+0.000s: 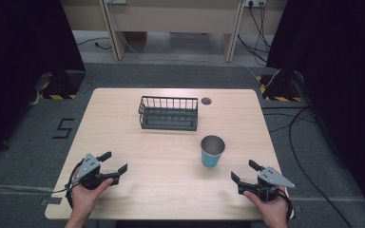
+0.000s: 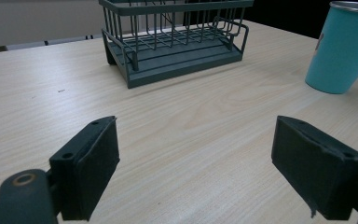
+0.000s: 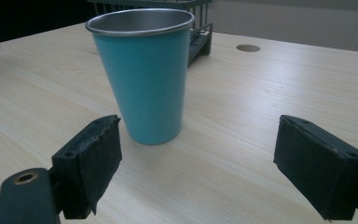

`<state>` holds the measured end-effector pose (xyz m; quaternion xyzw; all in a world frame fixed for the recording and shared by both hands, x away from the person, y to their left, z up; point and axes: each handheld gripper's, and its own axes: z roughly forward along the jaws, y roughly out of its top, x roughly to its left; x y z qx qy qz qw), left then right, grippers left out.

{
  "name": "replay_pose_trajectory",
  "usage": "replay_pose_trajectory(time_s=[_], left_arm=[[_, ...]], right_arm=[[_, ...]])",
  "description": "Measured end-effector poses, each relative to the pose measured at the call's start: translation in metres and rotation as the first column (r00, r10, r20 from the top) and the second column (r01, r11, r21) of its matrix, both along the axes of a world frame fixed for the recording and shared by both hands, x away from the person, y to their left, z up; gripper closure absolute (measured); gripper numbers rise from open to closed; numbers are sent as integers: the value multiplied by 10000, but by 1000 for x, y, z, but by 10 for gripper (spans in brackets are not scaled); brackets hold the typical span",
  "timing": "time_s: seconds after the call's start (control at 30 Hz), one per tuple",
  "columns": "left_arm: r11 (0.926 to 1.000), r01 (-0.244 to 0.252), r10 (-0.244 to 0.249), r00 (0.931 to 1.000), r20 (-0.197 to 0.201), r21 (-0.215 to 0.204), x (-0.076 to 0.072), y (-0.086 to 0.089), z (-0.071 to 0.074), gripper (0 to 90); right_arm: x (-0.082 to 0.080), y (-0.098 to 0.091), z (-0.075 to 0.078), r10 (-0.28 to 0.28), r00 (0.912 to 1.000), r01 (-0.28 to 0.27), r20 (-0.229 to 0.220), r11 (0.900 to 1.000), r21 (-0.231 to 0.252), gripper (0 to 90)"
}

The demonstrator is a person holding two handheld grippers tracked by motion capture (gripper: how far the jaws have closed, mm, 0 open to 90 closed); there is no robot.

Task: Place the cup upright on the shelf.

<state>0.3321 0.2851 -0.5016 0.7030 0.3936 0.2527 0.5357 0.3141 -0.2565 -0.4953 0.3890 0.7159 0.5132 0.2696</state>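
Both black jaws of the right claw (image 3: pixel 193 172) stand wide apart in the right gripper view, with nothing between them, and straight ahead of that gap, a little toward its left jaw, stands the teal cup (image 3: pixel 144 74). It is upright on the counter (image 1: pixel 171 161), mouth up, so its long axis runs vertically and the jaws would have to close on its sides. From the high view, the cup (image 1: pixel 212 151) sits on the person's right half of the counter, forward and slightly inward of the right claw (image 1: pixel 244 173), near it but not touching. The left claw (image 1: pixel 113 162) is also released and empty, and it rests well apart from the cup, across the bare wood. So the right hand looks the nearer one for a grasp, needing a short push forward. Behind the cup, toward the far edge, stands the dark wire basket (image 1: pixel 168 114), empty as far as I can tell.
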Motion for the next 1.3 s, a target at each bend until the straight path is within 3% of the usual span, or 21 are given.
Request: replay_pose_trajectory(time_s=[0.47,0.77,1.3], left_arm=[[9999,-98,98,9999,-30,-114,0,1,0,146],[9999,-80,80,10000,-9,-122,0,1,0,146],[9999,-62,62,10000,-18,-147,0,1,0,146]], right_arm=[[22,32,3,870,9962,-869,8,9959,-265,184],[35,45,2,949,9954,-945,119,9951,-305,199],[61,69,1,1213,9926,-1215,-94,9925,-136,158]])
